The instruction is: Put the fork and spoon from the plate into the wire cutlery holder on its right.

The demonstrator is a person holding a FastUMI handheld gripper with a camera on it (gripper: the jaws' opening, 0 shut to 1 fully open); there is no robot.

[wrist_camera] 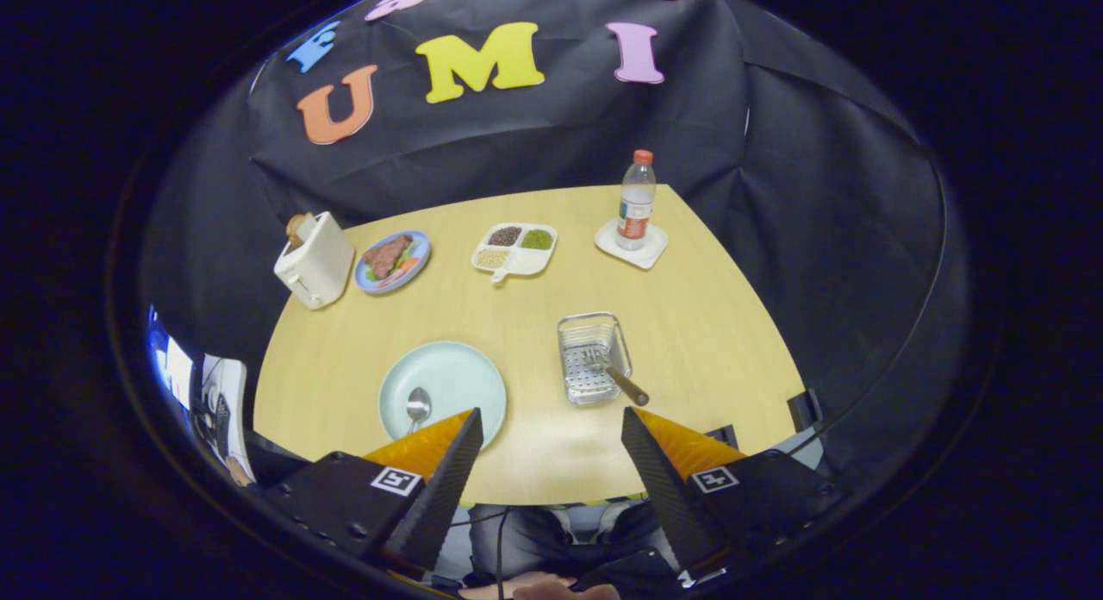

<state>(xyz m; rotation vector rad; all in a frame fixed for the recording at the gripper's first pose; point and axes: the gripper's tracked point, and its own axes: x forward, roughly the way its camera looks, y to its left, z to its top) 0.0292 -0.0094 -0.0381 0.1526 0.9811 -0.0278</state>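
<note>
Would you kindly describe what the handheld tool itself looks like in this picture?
The tool has two wedge-shaped fingers that taper to points, with a woven, carbon-fibre-like texture on their inner faces. Each finger sits on a blocky black body carrying a small square black-and-white marker. A thin dark cable runs down between the two bodies. The fingers stand apart, with nothing between them.

spoon [417,408] handle: hidden behind the finger at its 6 o'clock
fork [613,372] tines: too small to count
</note>
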